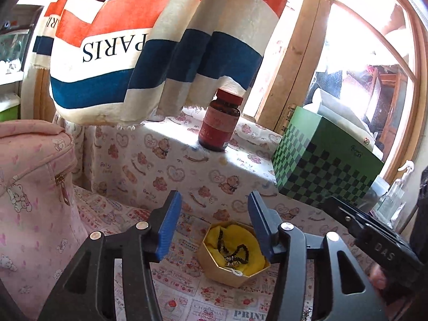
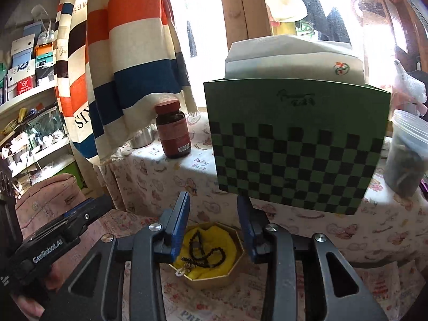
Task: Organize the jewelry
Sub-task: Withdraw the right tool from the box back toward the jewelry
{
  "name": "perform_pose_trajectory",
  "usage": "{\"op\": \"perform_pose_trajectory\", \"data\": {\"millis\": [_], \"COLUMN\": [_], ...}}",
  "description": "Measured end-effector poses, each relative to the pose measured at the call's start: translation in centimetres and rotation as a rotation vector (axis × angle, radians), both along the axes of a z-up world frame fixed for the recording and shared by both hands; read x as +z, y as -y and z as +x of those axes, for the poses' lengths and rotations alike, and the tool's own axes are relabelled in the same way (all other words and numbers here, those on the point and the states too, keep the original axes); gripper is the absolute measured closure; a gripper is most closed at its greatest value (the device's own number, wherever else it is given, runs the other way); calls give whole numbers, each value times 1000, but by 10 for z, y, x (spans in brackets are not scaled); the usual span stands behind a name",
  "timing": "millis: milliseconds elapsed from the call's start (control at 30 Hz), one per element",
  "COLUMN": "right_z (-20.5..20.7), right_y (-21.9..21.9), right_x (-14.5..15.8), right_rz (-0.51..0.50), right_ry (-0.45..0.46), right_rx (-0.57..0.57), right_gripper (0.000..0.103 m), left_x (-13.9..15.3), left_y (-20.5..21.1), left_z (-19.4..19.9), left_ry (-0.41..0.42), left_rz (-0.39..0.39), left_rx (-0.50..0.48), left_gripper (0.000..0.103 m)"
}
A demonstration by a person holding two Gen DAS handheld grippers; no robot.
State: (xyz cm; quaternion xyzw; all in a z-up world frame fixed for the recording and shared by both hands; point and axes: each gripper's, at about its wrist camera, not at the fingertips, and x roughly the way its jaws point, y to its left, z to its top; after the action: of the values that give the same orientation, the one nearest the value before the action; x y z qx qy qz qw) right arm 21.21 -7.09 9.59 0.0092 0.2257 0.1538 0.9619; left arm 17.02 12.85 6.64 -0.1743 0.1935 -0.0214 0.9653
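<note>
A gold octagonal box (image 1: 214,264) with yellow lining sits on the printed tablecloth. A dark bead bracelet (image 1: 236,252) with a small charm lies inside it. My left gripper (image 1: 214,214) is open and empty, held above and just behind the box. The box (image 2: 214,281) and bracelet (image 2: 207,251) also show in the right wrist view. My right gripper (image 2: 214,214) is open and empty, above the box. Each gripper shows at the edge of the other's view.
A green checkered box (image 1: 326,168) stands on the raised ledge at right, also in the right wrist view (image 2: 294,147). A brown pill bottle (image 1: 220,120) stands on the ledge. A pink pouch (image 1: 32,192) is at left. A striped towel (image 1: 149,45) hangs above. A plastic tub (image 2: 409,155) stands far right.
</note>
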Motion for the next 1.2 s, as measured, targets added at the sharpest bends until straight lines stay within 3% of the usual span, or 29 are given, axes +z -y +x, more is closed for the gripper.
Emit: {"op": "perform_pose_trajectory", "data": {"millis": [200, 467, 533, 667, 733, 867, 1000, 1200], "right_z": [-64, -129, -135, -137, -137, -130, -128, -123], "right_y": [50, 98, 109, 124, 132, 141, 151, 162], "right_x": [2, -4, -6, -13, -18, -29, -40, -43], "right_rz": [-36, -41, -11, 12, 26, 49, 42, 69], "right_ry": [22, 61, 65, 89, 97, 45, 4, -74], "right_rx": [-69, -105, -118, -160, -175, -182, -224, -274], "right_gripper": [64, 62, 62, 62, 61, 60, 60, 60], "left_x": [18, 26, 26, 25, 24, 20, 14, -1], "left_y": [33, 69, 77, 86, 91, 101, 107, 126], "left_z": [-28, -56, -63, -71, -73, -73, -69, -55], "left_ry": [62, 113, 136, 161, 171, 183, 156, 15], "left_rz": [121, 193, 213, 219, 223, 262, 261, 298], "left_rx": [-18, -46, -45, -59, -66, -56, -83, -154], "left_gripper": [39, 31, 21, 16, 8, 5, 4, 4]}}
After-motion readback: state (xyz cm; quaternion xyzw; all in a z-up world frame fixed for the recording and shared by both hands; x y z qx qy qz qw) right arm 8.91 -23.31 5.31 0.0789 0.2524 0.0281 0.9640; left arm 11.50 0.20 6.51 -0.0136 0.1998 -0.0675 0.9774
